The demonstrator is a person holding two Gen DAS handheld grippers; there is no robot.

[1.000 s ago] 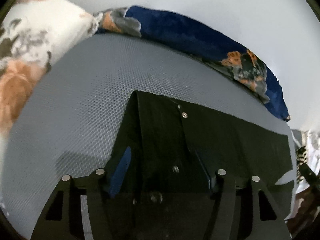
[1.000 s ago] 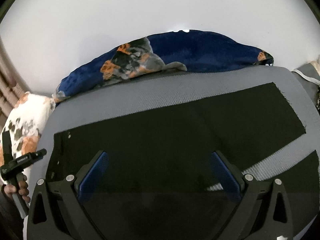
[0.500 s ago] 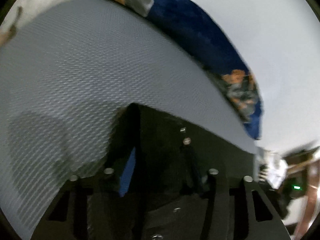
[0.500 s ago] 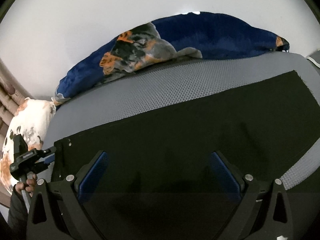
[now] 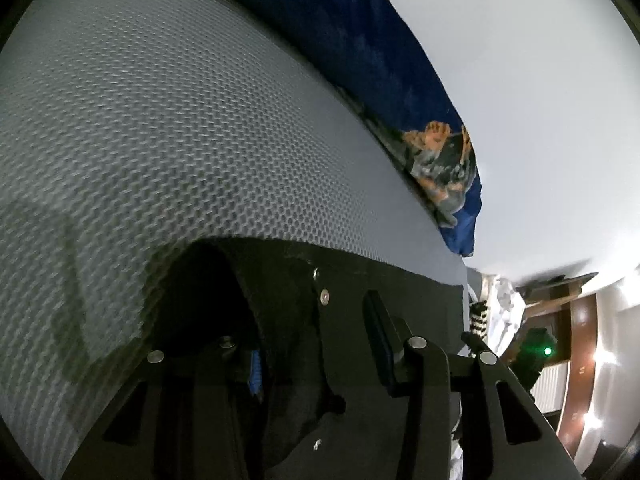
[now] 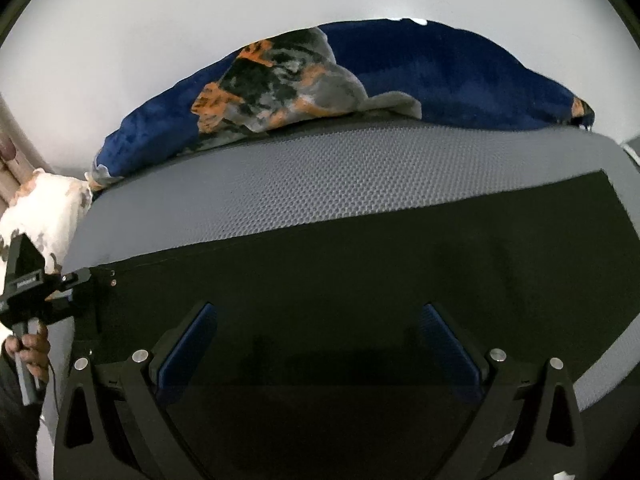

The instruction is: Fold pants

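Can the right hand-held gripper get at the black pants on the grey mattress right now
Probably yes. The right hand-held gripper hangs open just above the black pants, which lie flat on the grey mattress with nothing between.

Matt black cloth pants [image 6: 360, 280] lie under my black plastic fingers [image 6: 188, 336] with blue rubbery pads; the grey mattress [image 5: 180, 120] shows a honeycomb weave, the blue blanket [image 6: 460, 76] plush.

The pants [image 6: 360, 280] are black, with small silver rivets. The mattress [image 5: 180, 128] is grey with a honeycomb weave. Along its far edge the blanket [image 6: 440, 76] is navy, patched orange, grey and black. The gripper pads [image 6: 188, 340] look blue, perhaps.
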